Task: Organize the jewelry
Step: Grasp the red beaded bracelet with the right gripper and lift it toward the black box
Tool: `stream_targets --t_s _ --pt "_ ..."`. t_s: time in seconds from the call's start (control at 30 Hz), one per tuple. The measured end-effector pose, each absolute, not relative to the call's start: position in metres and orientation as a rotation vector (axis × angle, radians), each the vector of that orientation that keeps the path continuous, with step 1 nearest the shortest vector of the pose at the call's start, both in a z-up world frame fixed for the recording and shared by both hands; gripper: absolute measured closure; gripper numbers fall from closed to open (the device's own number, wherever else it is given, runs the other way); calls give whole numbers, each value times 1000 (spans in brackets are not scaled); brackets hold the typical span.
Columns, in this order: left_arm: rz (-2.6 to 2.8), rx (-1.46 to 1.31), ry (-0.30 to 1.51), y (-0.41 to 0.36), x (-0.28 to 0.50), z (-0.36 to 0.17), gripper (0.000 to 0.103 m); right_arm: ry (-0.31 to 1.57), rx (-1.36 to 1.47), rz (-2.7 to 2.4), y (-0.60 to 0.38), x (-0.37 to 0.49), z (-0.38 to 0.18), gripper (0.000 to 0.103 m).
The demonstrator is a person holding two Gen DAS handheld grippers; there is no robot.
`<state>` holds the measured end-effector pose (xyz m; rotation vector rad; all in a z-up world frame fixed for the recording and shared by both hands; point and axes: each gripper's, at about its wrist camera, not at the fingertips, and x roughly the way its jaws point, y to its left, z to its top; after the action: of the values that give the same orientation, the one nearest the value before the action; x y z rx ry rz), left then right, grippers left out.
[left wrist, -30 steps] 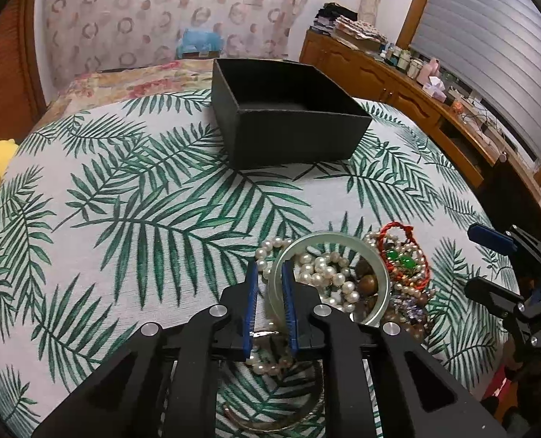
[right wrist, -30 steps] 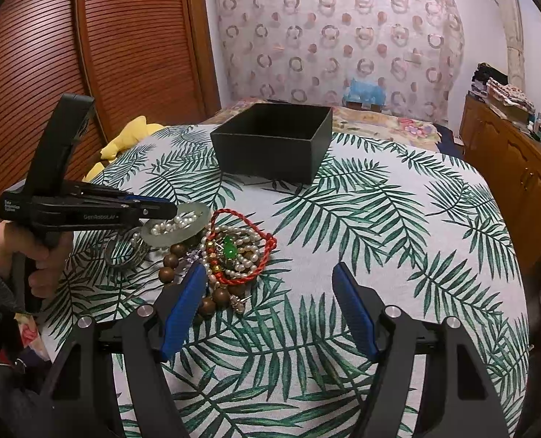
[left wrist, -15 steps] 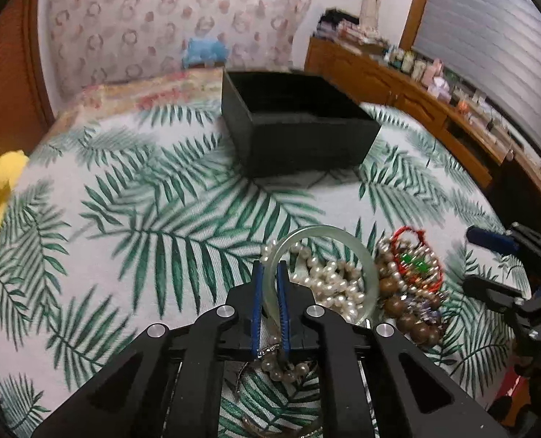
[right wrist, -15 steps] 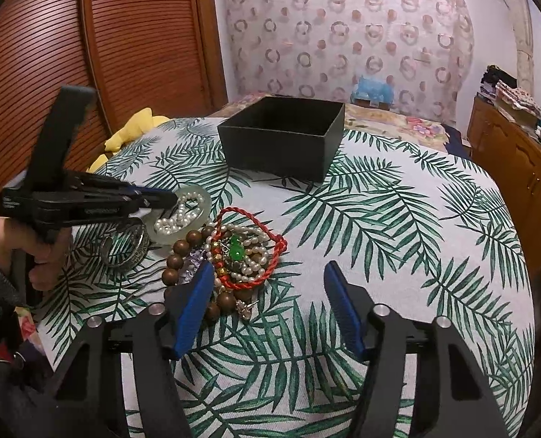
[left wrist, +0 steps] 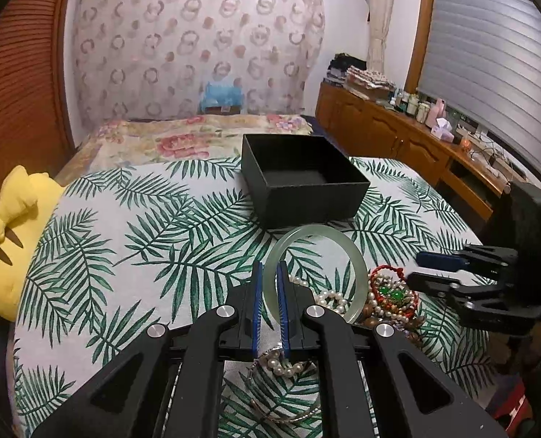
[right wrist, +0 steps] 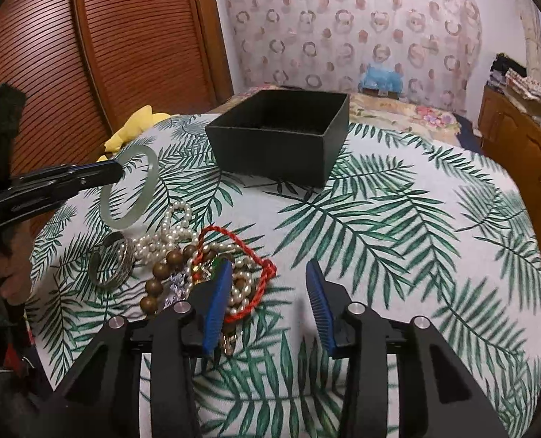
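Above the palm-leaf bedspread [left wrist: 131,241], the left gripper [left wrist: 269,284] pinches the near rim of a pale green bangle [left wrist: 316,277], its jaws pressed onto the band so the ring stands clear of the tangle and, by my reading, can go to the open black box [left wrist: 303,189] just beyond. Pearls [right wrist: 168,233], wooden beads [right wrist: 161,277], a red cord bracelet [right wrist: 255,284] and a metal bangle [right wrist: 109,266] lie heaped together, near that box. The right gripper [right wrist: 266,299] hangs over the heap, jaws spread wide and holding nothing, likely ready for the next piece.
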<state>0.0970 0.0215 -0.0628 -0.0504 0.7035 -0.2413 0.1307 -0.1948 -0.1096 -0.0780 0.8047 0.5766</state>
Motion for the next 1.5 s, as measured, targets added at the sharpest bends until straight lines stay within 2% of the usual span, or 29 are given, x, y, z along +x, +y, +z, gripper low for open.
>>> stream_targets --t_s 0.3,0.47,0.53,1.03,1.5 --pt "-251 -36 695 14 92 -64 96 869 -40 623 -186 146 -117 68" --pt "-250 -35 693 12 91 -64 96 869 -52 643 -184 143 -114 92" --pt "-248 -34 693 12 91 -64 96 861 -71 644 -182 140 -112 94" --pt "-244 -24 659 10 106 -50 96 689 -94 652 -194 134 -47 95" --pt "-239 -18 655 9 155 -40 96 622 -105 606 -178 221 -23 95"
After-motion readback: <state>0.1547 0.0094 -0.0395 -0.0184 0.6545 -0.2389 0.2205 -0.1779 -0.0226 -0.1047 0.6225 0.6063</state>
